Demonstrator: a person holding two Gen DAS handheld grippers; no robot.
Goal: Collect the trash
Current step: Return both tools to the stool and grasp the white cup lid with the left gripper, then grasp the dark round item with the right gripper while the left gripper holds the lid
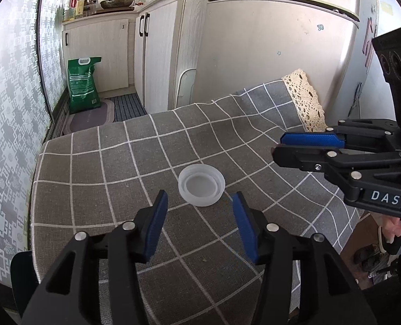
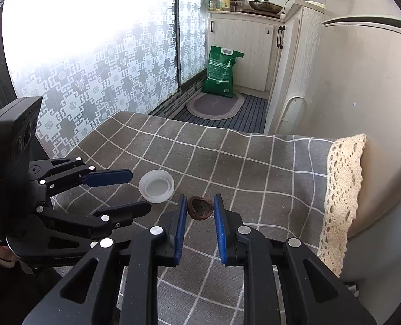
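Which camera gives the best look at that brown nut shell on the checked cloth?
The right wrist view. There the brown nut shell sits between the fingertips of the right hand-held gripper, hollow side up and fully visible beside the white plastic lid. The left wrist view shows the lid but not the shell.

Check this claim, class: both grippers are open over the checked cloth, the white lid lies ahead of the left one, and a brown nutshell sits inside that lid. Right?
Not quite. The brown nutshell lies on the checked cloth beside the white lid, between the right gripper fingers. The right wrist view shows it. The left gripper and the rest stand.
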